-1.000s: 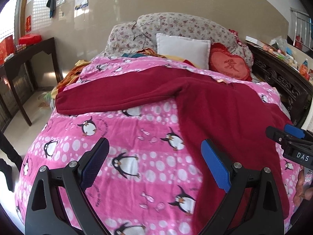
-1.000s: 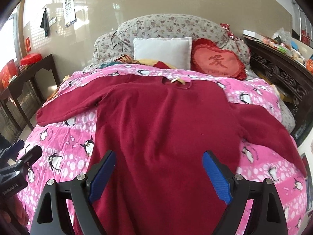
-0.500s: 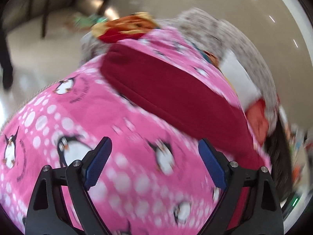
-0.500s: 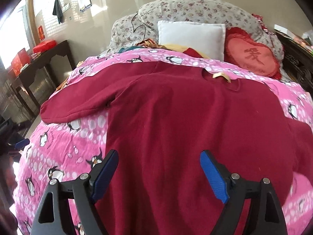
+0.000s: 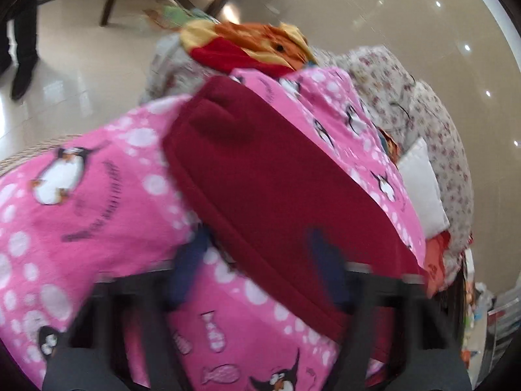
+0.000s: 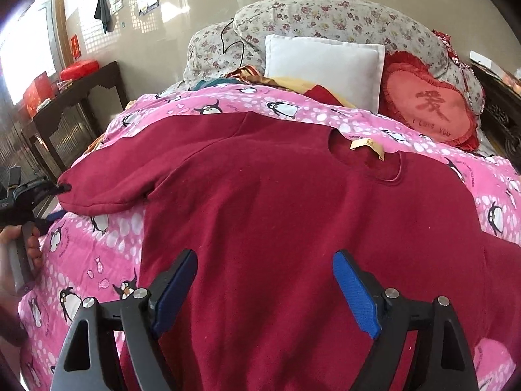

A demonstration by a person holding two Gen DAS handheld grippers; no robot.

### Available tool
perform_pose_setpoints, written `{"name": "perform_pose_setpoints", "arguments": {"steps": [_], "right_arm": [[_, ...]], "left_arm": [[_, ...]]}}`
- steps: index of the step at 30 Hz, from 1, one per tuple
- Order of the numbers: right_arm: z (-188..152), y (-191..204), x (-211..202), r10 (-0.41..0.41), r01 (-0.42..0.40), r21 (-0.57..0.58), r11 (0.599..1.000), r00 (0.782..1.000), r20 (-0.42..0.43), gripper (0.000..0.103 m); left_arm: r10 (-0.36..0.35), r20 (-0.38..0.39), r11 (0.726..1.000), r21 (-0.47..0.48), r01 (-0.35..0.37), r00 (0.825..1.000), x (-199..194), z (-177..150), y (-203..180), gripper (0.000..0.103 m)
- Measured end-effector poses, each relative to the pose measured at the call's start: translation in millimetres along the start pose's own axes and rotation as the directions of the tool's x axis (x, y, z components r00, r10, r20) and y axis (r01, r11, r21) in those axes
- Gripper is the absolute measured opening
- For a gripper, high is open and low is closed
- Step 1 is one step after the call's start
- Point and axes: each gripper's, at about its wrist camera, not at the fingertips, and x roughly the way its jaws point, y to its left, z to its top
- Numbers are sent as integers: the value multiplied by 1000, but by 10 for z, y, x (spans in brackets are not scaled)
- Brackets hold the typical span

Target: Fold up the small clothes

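Now left gripper (image 5: 257, 260) jaws closing around the red sweater (image 6: 293, 211) sleeve cuff; right gripper (image 6: 265, 290) spread, narrowing, above its body.

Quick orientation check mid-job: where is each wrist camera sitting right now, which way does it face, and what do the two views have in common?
Left wrist: on the left gripper, rolled sideways, at the sleeve end on the pink blanket; its blurred jaws are closing around the sleeve edge.
Right wrist: on the right gripper, above the red sweater, facing the white pillow; its own jaws are closing, nothing between them, and the person's left hand shows at the edge.
Shared: sweater, blanket, pillow.
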Motion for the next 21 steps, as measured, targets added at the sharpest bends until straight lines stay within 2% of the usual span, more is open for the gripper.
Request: {"name": "perform_pose_setpoints", "arguments": {"steps": [1,2,3,6,8,10,13,17,21], "right_arm": [[4,-14,-4,-13,13,-6,1000,1000,11,75],[8,-32,-18,-28,29,-12,1000,999,22,67],[12,-44,-25,-37,37,-15,999,999,27,61],[14,-174,-142,-40,40,2,999,997,59,59],[19,-286,-241,-43,42,15,999,996,77,59],[21,-408,-351,-61,58,28,998,994,94,59],[-1,-595,-471,-61,53,77,996,993,103,59],[-44,-754,-615,-58,46,115,992,993,105,59],[-118,-948,-837,-100,82,134,988,986,132,59]], "left_arm": [[7,-1,1000,-5,-7,1000,16,7,-1,23],[2,12,1000,-9,-2,1000,0,10,2,12],[-12,24,1000,-6,12,1000,-26,11,-14,10],[-68,70,995,73,62,995,-270,-25,-241,8],[-160,71,978,148,149,985,-506,-90,-541,7],[-244,45,945,235,227,969,-706,-190,-897,7],[-331,-1,881,357,310,944,-980,-408,-1409,7],[-368,-76,814,455,360,927,-1055,-780,-1906,7],[-389,-196,737,521,431,900,-835,-1339,-2521,7]]}}
